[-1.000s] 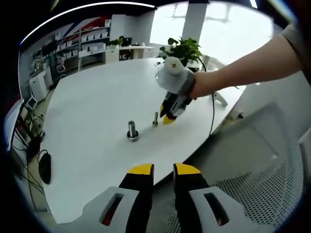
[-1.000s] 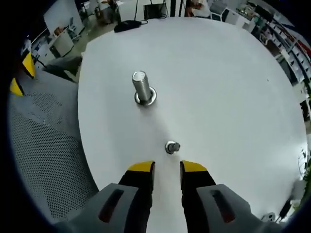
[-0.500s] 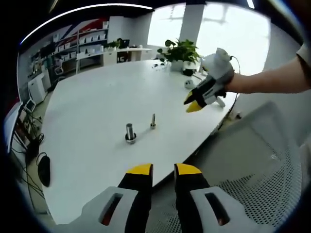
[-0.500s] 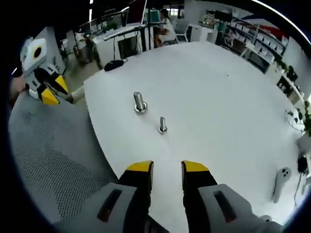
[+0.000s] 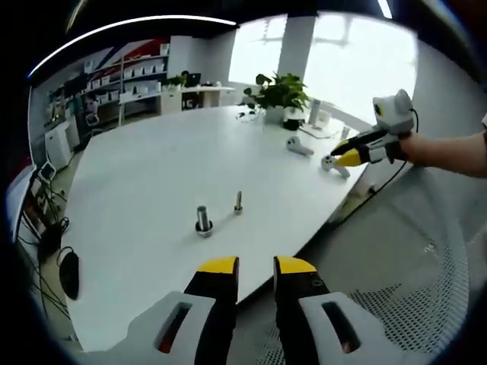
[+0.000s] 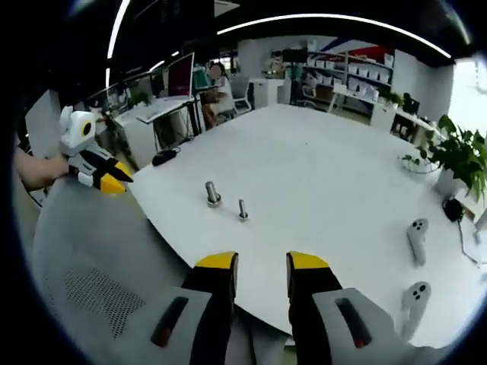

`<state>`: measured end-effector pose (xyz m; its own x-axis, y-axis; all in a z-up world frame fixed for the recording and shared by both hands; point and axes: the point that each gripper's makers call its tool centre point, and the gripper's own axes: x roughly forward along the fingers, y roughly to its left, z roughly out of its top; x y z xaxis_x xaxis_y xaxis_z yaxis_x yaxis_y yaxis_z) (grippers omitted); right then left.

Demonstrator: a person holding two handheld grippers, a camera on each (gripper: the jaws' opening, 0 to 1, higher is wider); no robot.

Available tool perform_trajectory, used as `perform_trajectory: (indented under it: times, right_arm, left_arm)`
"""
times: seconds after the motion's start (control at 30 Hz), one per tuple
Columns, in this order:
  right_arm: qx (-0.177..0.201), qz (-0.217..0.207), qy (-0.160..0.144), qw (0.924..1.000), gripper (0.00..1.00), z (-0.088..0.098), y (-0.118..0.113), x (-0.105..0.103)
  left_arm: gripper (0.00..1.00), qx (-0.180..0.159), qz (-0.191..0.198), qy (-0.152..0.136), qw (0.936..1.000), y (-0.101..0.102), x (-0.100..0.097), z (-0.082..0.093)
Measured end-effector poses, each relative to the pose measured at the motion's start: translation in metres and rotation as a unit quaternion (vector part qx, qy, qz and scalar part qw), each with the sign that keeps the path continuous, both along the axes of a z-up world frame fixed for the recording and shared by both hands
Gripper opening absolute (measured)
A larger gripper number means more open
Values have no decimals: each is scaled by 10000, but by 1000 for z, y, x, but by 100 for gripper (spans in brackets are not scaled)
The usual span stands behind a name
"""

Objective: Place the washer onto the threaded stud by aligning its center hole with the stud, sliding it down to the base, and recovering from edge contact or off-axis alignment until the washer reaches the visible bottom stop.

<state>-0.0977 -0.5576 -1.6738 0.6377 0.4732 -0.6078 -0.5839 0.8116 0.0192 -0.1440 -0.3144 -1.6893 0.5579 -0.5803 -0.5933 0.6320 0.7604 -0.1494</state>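
Two studs (image 5: 204,220) (image 5: 238,202) upright on white table (image 5: 144,167), no legible writing

No text, label, brand, number or sign can be read in either view. The far shelves (image 5: 144,65) hold white boxes whose faces are too small and blurred to make out, and the red and blue wall graphic (image 6: 369,52) above them carries no letters that can be told.

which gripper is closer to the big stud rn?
Hard to call; both are off the table. The left gripper and right gripper each hang beyond the edge, on opposite sides of the big stud.
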Motion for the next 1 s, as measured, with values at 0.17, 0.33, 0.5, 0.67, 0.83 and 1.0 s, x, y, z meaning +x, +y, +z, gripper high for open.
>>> perform_trajectory:
  times: [0.17, 0.33, 0.5, 0.67, 0.83, 1.0]
  right_arm:
    - [103, -151, -209, 9996, 28, 3, 3, -9]
    - [165, -185, -324, 9992, 28, 2, 4, -14]
    - [192, -179, -182, 9995, 28, -6, 3, -14]
    - [281, -216, -94, 9993, 28, -8, 2, -14]
    - [275, -226, -67, 9993, 27, -9, 0, -14]
    - [314, -360, -88, 9988, 25, -7, -4, -11]
  left_arm:
    - [17, -86, -17, -119, 9999, -1, 0, 4]
    - [17, -254, 99, -370, 9989, 1, 4, 14]
    - [17, -282, 97, -409, 9987, -1, 5, 16]
    - [17, -256, 64, -409, 9988, -2, 5, 15]
    - [17, -240, 72, -394, 9989, -2, 4, 15]
    - [17, -229, 92, -389, 9989, -1, 5, 14]
